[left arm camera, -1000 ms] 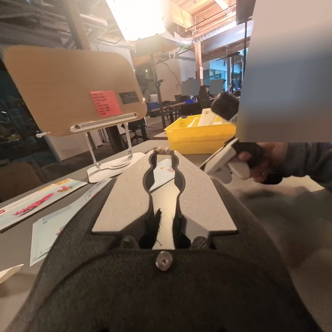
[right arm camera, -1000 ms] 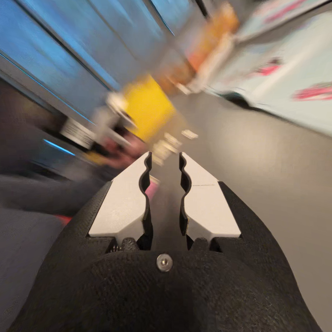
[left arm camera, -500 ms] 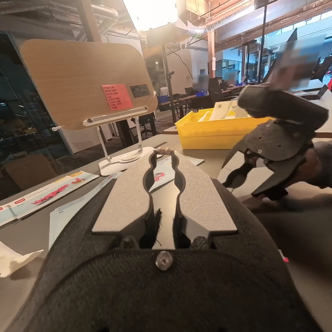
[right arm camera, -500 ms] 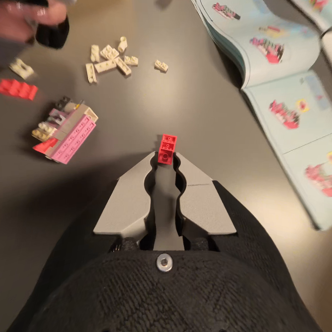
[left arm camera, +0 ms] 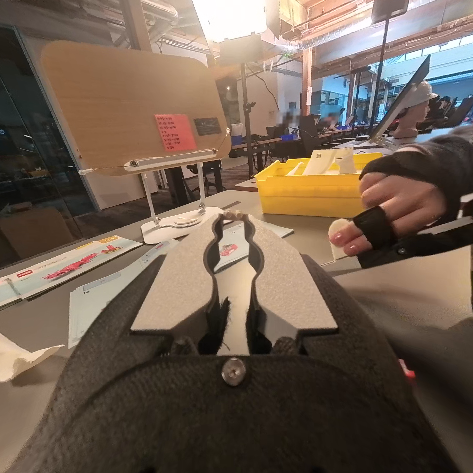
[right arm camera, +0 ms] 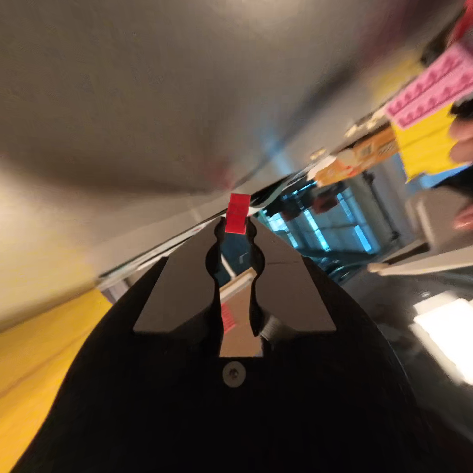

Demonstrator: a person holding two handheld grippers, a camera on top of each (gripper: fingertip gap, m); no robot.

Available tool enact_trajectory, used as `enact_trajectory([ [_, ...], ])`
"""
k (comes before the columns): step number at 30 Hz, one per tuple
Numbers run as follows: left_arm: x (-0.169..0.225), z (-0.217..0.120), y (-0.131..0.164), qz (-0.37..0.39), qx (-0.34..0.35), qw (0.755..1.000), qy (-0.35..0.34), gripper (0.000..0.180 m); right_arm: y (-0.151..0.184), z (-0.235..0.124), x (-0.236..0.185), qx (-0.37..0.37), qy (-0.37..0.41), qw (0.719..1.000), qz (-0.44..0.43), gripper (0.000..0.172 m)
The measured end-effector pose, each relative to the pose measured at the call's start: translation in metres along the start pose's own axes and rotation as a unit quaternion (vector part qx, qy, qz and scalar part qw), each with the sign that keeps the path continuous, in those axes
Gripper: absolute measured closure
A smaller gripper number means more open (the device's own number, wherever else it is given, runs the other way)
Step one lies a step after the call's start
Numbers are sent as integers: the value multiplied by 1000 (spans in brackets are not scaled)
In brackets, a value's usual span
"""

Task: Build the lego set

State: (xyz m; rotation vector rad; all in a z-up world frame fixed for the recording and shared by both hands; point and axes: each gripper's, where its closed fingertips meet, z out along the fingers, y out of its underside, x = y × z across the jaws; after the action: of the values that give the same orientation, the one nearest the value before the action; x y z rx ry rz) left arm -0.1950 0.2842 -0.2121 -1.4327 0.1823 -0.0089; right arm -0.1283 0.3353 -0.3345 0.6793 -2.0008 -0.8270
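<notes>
a small tan studded plastic brick [left arm camera: 233, 214] is pinched crosswise between the tips of the left gripper [left arm camera: 233, 217], studs up, above the grey table [left arm camera: 320, 225]. a small red plastic brick [right arm camera: 237, 213] stands out lengthwise from the right gripper [right arm camera: 236, 223], clamped at its near end.

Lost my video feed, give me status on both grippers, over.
Left gripper shut on small tan brick, above grey table. Right gripper shut on red brick, view blurred. Hand close at right, yellow bin behind.
</notes>
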Motion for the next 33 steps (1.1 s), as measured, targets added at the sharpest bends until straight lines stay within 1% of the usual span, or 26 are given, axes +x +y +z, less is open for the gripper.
enact_trajectory([
  [2, 2, 1, 1, -1, -2, 1000, 4, 166, -10, -7, -5, 33, -2, 998, -53, 158],
  [4, 4, 1, 1, -1, -3, 1000, 9, 166, -21, -16, -15, 74, -19, 994, -74, 157],
  [6, 6, 1, 1, -1, -3, 1000, 13, 166, -24, -22, -19, 97, -20, 991, -90, 163],
  [7, 6, 2, 1, 0, -4, 1000, 14, 166, -23, -27, -24, 108, -23, 989, -97, 159],
  [8, 7, 2, 2, -1, -5, 1000, 16, 166, -23, -31, -25, 119, -35, 988, -93, 152],
  [9, 8, 2, 3, -2, -6, 1000, 18, 166, -20, -37, -28, 130, -52, 988, -68, 141],
  [10, 8, 3, 3, -3, -7, 1000, 20, 166, -16, -43, -31, 134, -73, 988, -22, 136],
  [11, 9, 3, 4, -5, -7, 1000, 23, 166, -11, -48, -32, 132, -93, 986, 50, 134],
  [12, 11, 3, 4, -7, -7, 1000, 27, 166, -3, -51, -30, 118, -108, 974, 161, 136],
  [13, 13, 3, 3, -8, -4, 999, 34, 166, 7, -49, -29, 86, -128, 938, 312, 140],
  [14, 15, 3, 2, -8, -2, 999, 41, 166, 11, -47, -33, 54, -155, 869, 467, 134],
  [15, 16, 3, 1, -9, -2, 999, 44, 166, 4, -48, -36, 57, -186, 776, 600, 124],
  [16, 17, 3, 0, -10, 0, 999, 50, 166, -5, -49, -33, 77, -200, 676, 705, 124],
  [17, 18, 2, -2, -14, 2, 998, 57, 166, -10, -49, -28, 95, -198, 585, 781, 126],
  [18, 19, 2, -4, -20, 5, 998, 63, 166, -12, -47, -24, 114, -186, 515, 829, 127],
  [19, 20, 2, -4, -26, 7, 997, 70, 166, -13, -46, -21, 132, -175, 460, 860, 130],
  [20, 22, 2, -4, -34, 5, 996, 77, 166, -14, -43, -20, 143, -170, 420, 880, 132],
  [21, 23, 2, -3, -40, 4, 996, 84, 166, -15, -40, -21, 146, -168, 396, 891, 134],
  [22, 24, 2, -2, -43, 3, 995, 91, 166, -16, -37, -23, 146, -169, 387, 895, 136],
  [26, 27, 3, 2, -58, -8, 992, 109, 166, -12, -28, -24, 148, -158, 393, 894, 145],
  [29, 29, 4, 9, -77, -28, 988, 130, 166, -9, -26, -21, 170, -158, 383, 894, 150],
  [30, 29, 4, 11, -84, -32, 987, 135, 166, -11, -26, -20, 180, -165, 381, 892, 156],
  [31, 30, 4, 12, -90, -35, 985, 140, 166, -12, -26, -18, 190, -170, 383, 888, 158],
  [33, 30, 4, 14, -104, -38, 982, 151, 166, 0, -27, -7, 206, -141, 395, 884, 158],
])
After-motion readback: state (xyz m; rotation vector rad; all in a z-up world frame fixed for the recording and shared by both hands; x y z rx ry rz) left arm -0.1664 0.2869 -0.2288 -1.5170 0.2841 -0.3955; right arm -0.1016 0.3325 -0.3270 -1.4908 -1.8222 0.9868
